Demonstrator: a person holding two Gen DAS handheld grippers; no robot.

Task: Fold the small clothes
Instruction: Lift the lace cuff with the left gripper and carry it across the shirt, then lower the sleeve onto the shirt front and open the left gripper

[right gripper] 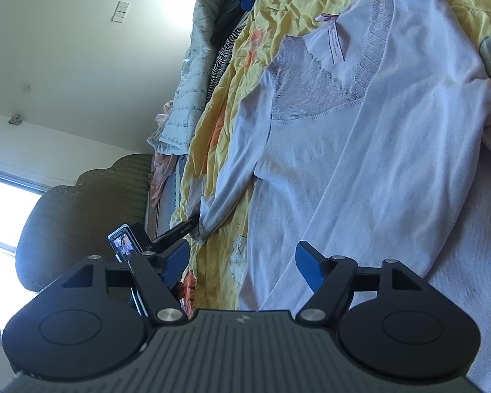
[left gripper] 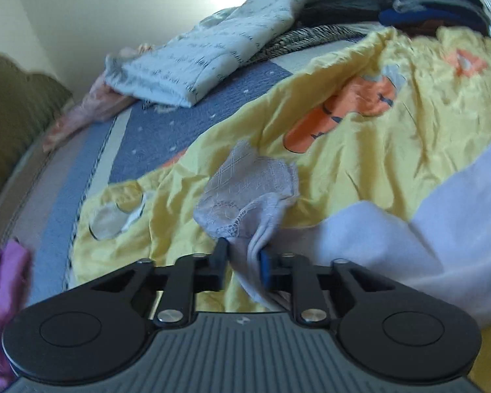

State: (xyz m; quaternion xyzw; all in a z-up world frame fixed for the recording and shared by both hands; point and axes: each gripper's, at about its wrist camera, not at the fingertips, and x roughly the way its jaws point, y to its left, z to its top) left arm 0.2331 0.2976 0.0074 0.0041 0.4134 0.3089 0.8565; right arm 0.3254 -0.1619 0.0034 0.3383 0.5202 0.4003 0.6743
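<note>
The white top (right gripper: 360,150) lay spread on the yellow sheet (right gripper: 291,3) over the bed. The left hand-held gripper (left gripper: 244,258) pinched its sleeve cuff (left gripper: 245,193); the right hand-held gripper (right gripper: 242,268) hovered wide open, empty. Best bet: carry that sleeve flat across the chest, no bunching.

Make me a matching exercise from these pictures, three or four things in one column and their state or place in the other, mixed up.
Things:
1. left claw
2. right claw
3. white top
4. printed pale garment

States:
A. open, holding nothing
B. spread on the yellow sheet
C. folded, at the bed's far side
D. shut on the top's sleeve cuff

Pairs: 1-D, 2-A, 3-B, 4-C
</note>
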